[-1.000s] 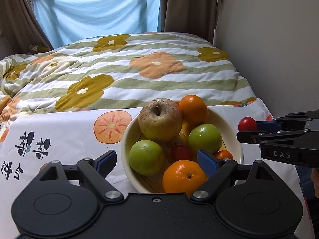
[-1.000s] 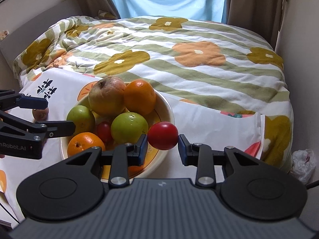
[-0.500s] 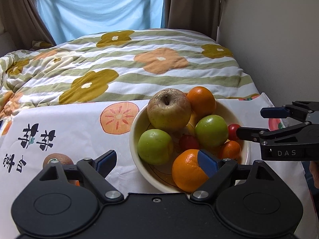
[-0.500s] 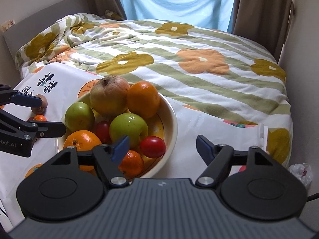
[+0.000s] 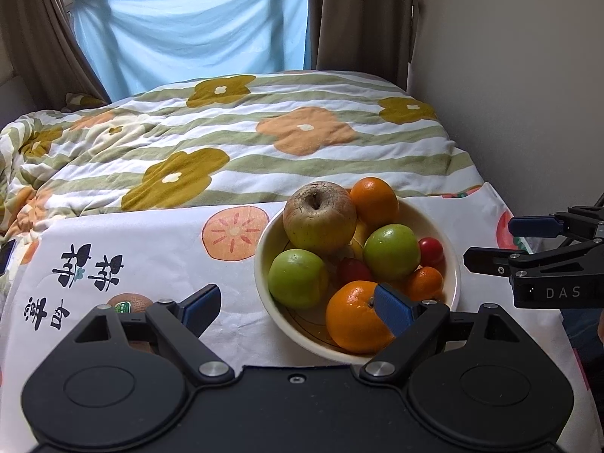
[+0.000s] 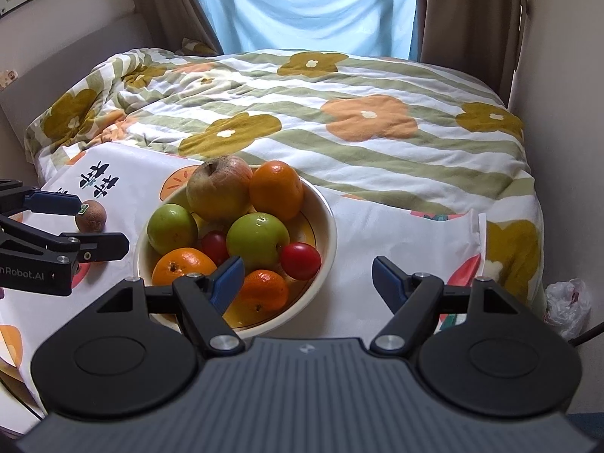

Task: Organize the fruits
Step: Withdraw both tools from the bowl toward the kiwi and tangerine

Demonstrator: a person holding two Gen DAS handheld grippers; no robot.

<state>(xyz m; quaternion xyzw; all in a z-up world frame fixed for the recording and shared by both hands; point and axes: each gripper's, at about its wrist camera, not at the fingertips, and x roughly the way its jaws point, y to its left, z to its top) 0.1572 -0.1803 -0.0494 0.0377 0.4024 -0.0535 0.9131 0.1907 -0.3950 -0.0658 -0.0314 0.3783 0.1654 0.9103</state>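
A cream bowl [image 5: 451,260] [image 6: 328,222] on a white printed cloth holds a brown apple [image 5: 319,217], two green apples [image 5: 390,251], oranges [image 5: 356,315] and red tomatoes [image 6: 300,260]. A kiwi [image 6: 90,217] [image 5: 130,302] lies on the cloth left of the bowl. My left gripper [image 5: 298,307] is open and empty, just in front of the bowl's left side. My right gripper [image 6: 307,275] is open and empty, in front of the bowl's right rim, near the red tomato.
A flowered striped quilt [image 5: 245,132] covers the bed behind the cloth. A wall [image 5: 509,75] runs along the right. Curtains and a blue sheet [image 6: 302,3] hang at the back. A plastic bag [image 6: 566,304] lies on the floor at the right.
My right gripper opened and let the red tomato drop into the bowl, then drew back. Both grippers pulled back a little and the kiwi came into view.
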